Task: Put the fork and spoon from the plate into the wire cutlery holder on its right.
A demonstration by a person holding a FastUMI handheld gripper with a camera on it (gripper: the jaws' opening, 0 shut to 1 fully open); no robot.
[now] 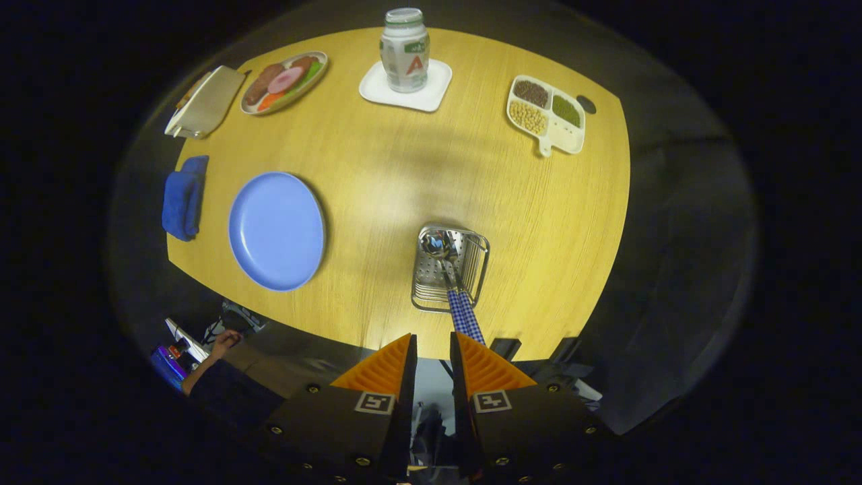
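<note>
The blue plate [277,230] lies bare on the wooden table, left of the wire cutlery holder [449,268]. Inside the holder stand the spoon [439,244] and the fork, whose head I cannot make out; their blue-and-white checked handles [465,316] lean out toward me. My gripper [433,350] hovers high above the table's near edge, just short of the holder. Its fingers are a narrow gap apart with nothing between them. The checked handles end right beside the right fingertip [465,347] without being held.
A folded blue cloth [184,197] lies left of the plate. At the far side are a tan pouch [205,101], an oval food dish [284,82], a jar [405,50] on a white coaster, and a divided bean tray [547,113]. A person's hand [224,343] shows below the table's edge.
</note>
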